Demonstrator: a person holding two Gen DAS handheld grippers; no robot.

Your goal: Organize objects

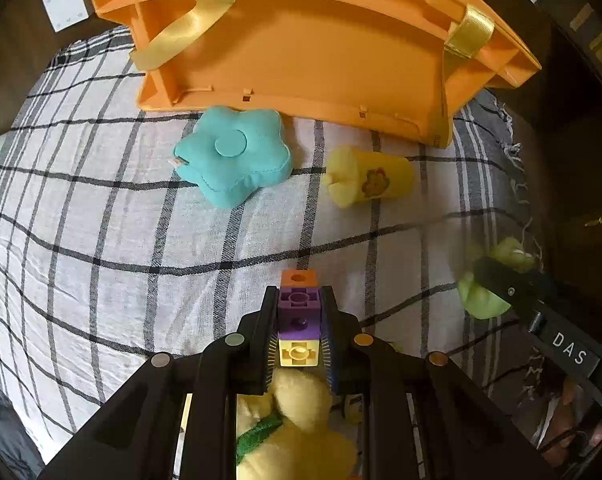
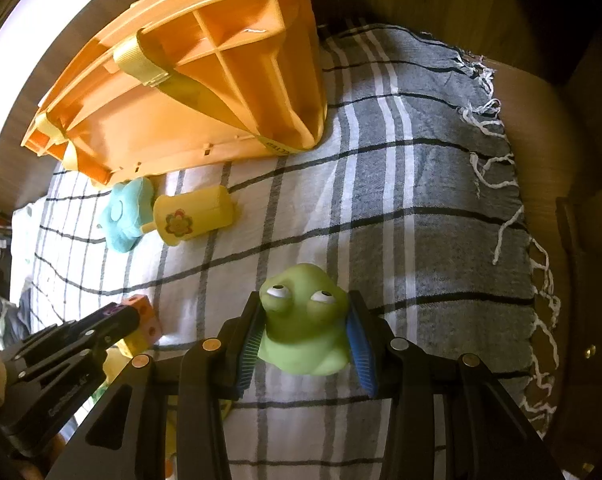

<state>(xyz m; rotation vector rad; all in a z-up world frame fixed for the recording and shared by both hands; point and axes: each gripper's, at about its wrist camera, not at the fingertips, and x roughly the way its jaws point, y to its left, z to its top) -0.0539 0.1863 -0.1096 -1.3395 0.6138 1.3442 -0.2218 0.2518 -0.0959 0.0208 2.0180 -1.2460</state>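
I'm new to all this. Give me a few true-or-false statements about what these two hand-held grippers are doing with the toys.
1. The left hand-held gripper holds a stack of toy blocks. True.
2. The right hand-held gripper is empty. False: it grips a green frog toy.
3. The yellow cup stands upright. False: it lies on its side.
4. The teal flower cushion lies on the checked cloth by the orange basket. True.

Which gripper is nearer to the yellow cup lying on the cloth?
Hard to call; probably the right. The right gripper, shut on the green frog, and the left gripper, shut on the block stack, both stand well short of the yellow cup.
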